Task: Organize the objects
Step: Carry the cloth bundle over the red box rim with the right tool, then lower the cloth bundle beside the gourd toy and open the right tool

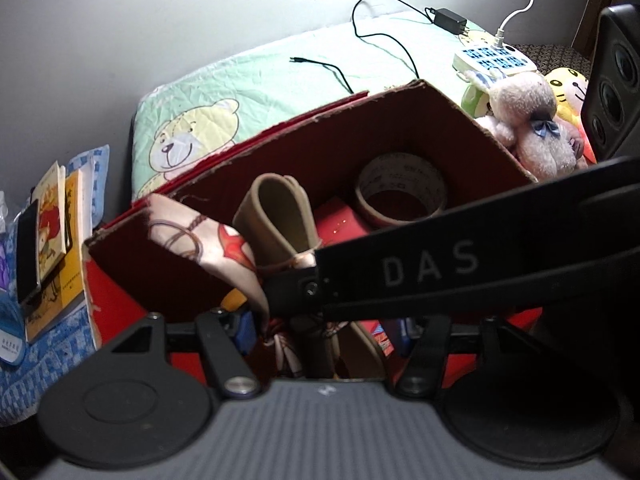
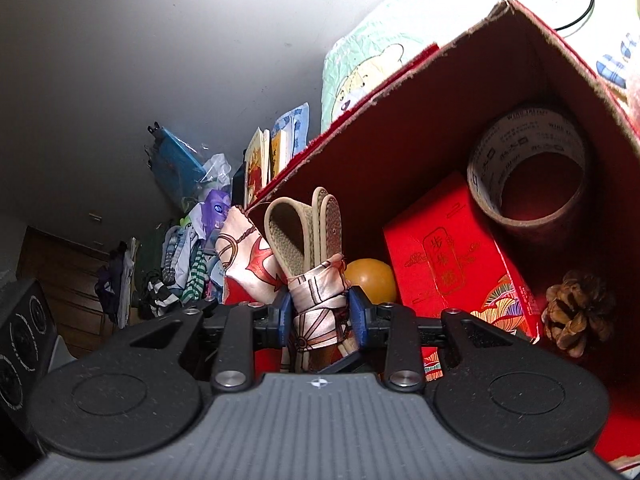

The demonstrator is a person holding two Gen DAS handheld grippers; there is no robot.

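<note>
I count one red cardboard box [image 2: 400,128], and inside it one roll of printed tape [image 2: 528,176], one red gift packet [image 2: 452,252] with gold lettering, one orange ball [image 2: 372,280] and one pine cone [image 2: 576,312]. There is also one folded beige belt [image 2: 300,236] tied round with one patterned silk scarf [image 2: 320,304] — that bundle is what I am handling.

My right hand-held gripper [image 2: 320,312] is closed narrow on the scarf-wrapped bundle, its blue pads [image 2: 285,312] pressing either side of the knot. The belt's loop stands up just ahead of the fingertips, over the near left corner of the box, with the ball just behind it and the packet to its right.

From the left wrist view, the right tool's black arm [image 1: 440,268] marked "DAS" crosses in front and hides much of the box floor. My left hand-held gripper [image 1: 320,344] sits low by the box's near wall; its fingertips are covered by that arm and the scarf [image 1: 200,232], so I cannot tell how wide it stands.

Around the box: one bear-print pillow [image 1: 240,92], a small stack of books [image 1: 60,232] at the left, one power strip [image 1: 496,60], one black adapter [image 1: 450,20] with its cable, and several plush toys [image 1: 536,120] at the right.
</note>
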